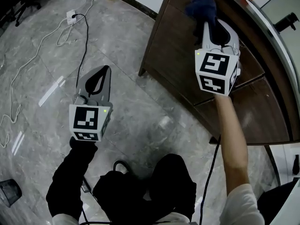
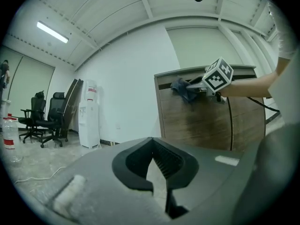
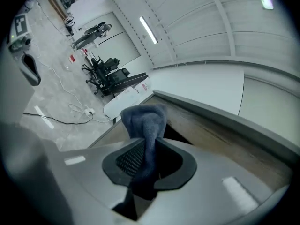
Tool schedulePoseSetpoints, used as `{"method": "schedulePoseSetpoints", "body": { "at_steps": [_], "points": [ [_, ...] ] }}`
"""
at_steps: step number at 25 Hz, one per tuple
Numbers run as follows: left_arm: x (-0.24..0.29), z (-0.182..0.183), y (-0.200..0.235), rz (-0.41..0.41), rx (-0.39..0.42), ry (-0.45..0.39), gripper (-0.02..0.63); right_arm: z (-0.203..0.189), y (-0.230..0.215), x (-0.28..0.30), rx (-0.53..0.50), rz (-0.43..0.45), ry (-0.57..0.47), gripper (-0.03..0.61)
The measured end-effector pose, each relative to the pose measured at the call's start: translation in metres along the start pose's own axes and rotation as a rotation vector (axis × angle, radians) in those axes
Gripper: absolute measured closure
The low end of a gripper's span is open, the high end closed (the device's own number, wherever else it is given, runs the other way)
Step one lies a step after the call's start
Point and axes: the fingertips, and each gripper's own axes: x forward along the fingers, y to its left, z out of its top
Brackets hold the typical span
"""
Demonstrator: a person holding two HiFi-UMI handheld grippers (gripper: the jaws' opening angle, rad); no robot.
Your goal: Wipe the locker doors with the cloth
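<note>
At the far left, a white power strip with cables is seen on the grey marble floor. The left hand-held gripper is held above that floor, with its jaws brought together and nothing between them. It is kept well apart from the brown wooden locker further right. The right hand-held gripper is clamped on the dark blue cloth, which is bunched against the locker's front just below the top edge.

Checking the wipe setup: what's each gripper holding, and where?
The right gripper clamps the blue cloth by a bunched fold; the left gripper holds nothing.
</note>
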Motion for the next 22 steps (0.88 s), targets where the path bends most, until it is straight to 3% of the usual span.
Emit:
{"method": "schedulePoseSetpoints", "body": {
  "at_steps": [4,10,15,18,22],
  "points": [
    [0.005,-0.018,0.010,0.011,-0.001,0.028,0.612,-0.050,0.076,0.009,-0.034,0.064,0.076,0.514],
    [0.004,-0.059,0.021,0.028,0.002,0.090,0.611,-0.151,0.223,0.025,-0.189,0.236,0.200,0.514],
    [-0.001,-0.091,0.031,0.042,-0.020,0.135,0.611,-0.229,0.317,0.023,-0.236,0.391,0.409,0.514],
    [-0.003,-0.100,0.036,0.050,-0.030,0.152,0.612,-0.240,0.330,0.024,-0.206,0.426,0.475,0.514],
    [-0.002,-0.092,0.041,0.045,-0.007,0.139,0.611,-0.171,0.269,0.042,-0.091,0.327,0.368,0.514]
  ]
}}
